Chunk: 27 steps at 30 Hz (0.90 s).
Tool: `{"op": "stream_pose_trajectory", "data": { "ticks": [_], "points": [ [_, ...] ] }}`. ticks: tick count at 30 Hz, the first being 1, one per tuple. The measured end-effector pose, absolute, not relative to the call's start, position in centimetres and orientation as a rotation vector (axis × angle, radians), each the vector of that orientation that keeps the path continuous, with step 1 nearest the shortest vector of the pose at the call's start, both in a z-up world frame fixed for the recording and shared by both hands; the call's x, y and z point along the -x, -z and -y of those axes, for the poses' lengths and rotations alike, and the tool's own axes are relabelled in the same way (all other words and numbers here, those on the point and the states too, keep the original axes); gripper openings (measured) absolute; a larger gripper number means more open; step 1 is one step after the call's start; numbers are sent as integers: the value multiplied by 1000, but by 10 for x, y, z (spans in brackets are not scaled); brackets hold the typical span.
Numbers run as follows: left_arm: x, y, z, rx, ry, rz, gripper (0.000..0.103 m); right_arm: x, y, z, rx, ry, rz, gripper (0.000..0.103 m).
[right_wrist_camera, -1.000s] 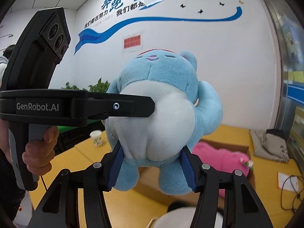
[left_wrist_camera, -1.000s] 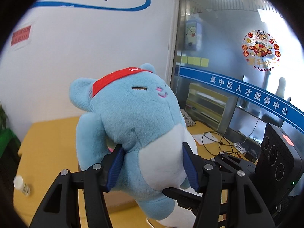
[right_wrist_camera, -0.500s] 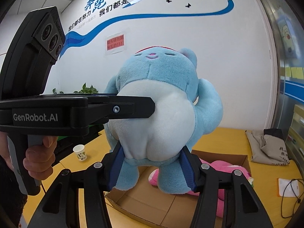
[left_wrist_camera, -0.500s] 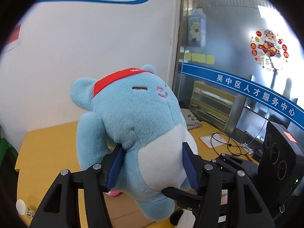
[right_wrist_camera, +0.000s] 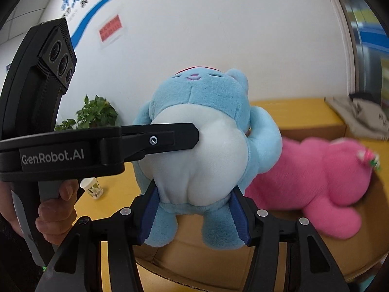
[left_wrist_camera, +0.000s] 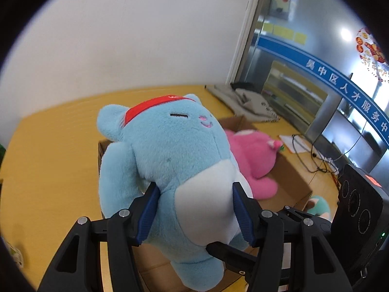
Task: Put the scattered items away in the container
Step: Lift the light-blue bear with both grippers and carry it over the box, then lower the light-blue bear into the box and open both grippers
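A blue plush cat point(left_wrist_camera: 177, 165) with a white belly and red headband is held by both grippers over an open cardboard box point(left_wrist_camera: 289, 182). My left gripper point(left_wrist_camera: 194, 211) is shut on its waist. My right gripper point(right_wrist_camera: 193, 215) is shut on its lower body point(right_wrist_camera: 199, 150). The left gripper's finger point(right_wrist_camera: 155, 141) crosses the belly in the right wrist view. A pink plush point(left_wrist_camera: 252, 155) lies inside the box point(right_wrist_camera: 379, 209), also seen in the right wrist view point(right_wrist_camera: 316, 170).
The box stands on a yellow table point(left_wrist_camera: 48, 160). A teal plush point(left_wrist_camera: 318, 206) lies beside the box's right corner. Cables and paper point(left_wrist_camera: 306, 155) lie at the right. A folded grey cloth point(left_wrist_camera: 245, 99) lies at the back. A paper cup point(right_wrist_camera: 92, 187) and plant point(right_wrist_camera: 94, 114) are left.
Both grippers have tilted and moved down with the blue plush. The box and the pink plush inside it have come into view under the plush.
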<state>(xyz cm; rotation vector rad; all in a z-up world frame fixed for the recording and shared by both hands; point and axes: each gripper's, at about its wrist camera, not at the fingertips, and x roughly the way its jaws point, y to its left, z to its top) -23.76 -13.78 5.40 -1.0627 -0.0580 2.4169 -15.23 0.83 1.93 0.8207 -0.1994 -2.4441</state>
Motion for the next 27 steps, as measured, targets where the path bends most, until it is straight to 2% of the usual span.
{"op": "stream_pose_trajectory", "data": {
  "ticks": [5,10,27],
  "points": [
    [252,-2,155,1210,-2362,103,57,159,33,10,-973,2416,254,60],
    [240,10,166,1186,-2354,101,57,157,68,30,-1087,2361,219,55],
    [239,32,179,1169,-2300,354,58,132,58,9,-1129,2398,156,50]
  ]
}}
